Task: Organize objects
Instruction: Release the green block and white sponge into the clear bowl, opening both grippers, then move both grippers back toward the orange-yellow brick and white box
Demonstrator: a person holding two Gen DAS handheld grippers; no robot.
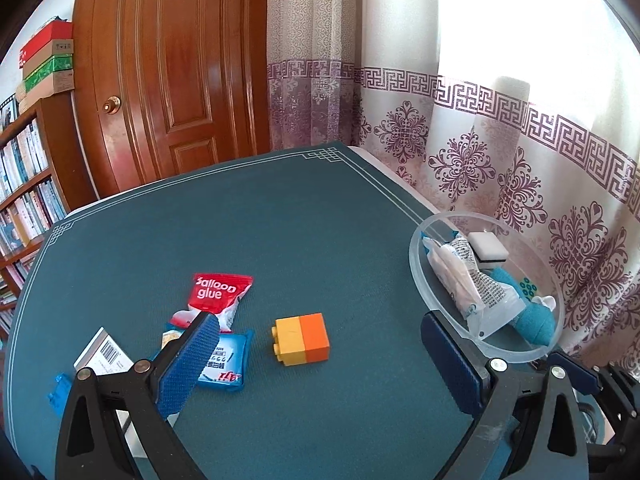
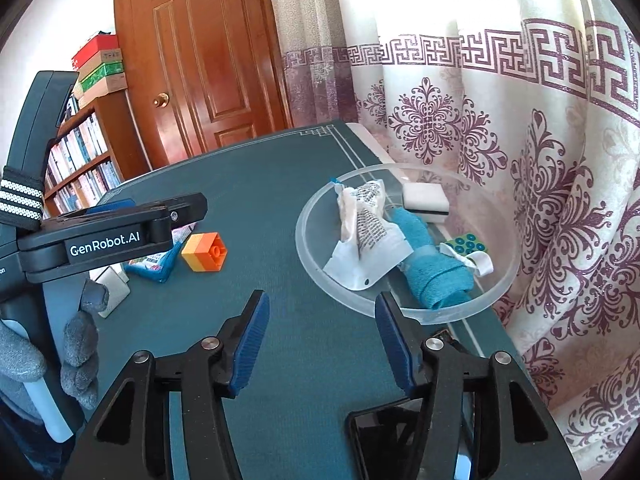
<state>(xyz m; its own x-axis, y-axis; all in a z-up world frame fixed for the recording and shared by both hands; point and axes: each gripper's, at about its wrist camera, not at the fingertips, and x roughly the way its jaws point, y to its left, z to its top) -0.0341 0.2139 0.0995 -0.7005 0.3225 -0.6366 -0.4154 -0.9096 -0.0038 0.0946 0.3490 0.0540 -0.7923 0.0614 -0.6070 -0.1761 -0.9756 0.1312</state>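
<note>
Your left gripper [image 1: 320, 344] hovered over the teal table [image 1: 280, 220] with its fingers [image 1: 188, 360] spread wide and nothing between them — the yellow-and-orange block [image 1: 302, 339] lay on the table in the gap ahead of them, untouched. Just left of the block sat a blue packet [image 1: 226, 364], partly hidden by your left finger, with the red balloon-glue packet [image 1: 218, 294] beyond it and a white barcoded box [image 1: 102, 354] farther left. Your right gripper [image 2: 318, 312] also had its fingers [image 2: 252, 344] apart and empty, close to the near rim of the clear bowl [image 2: 316, 264]. That bowl held a white printed pouch [image 2: 368, 232], a rolled teal cloth [image 2: 432, 272] and a white sponge [image 2: 426, 198].
</note>
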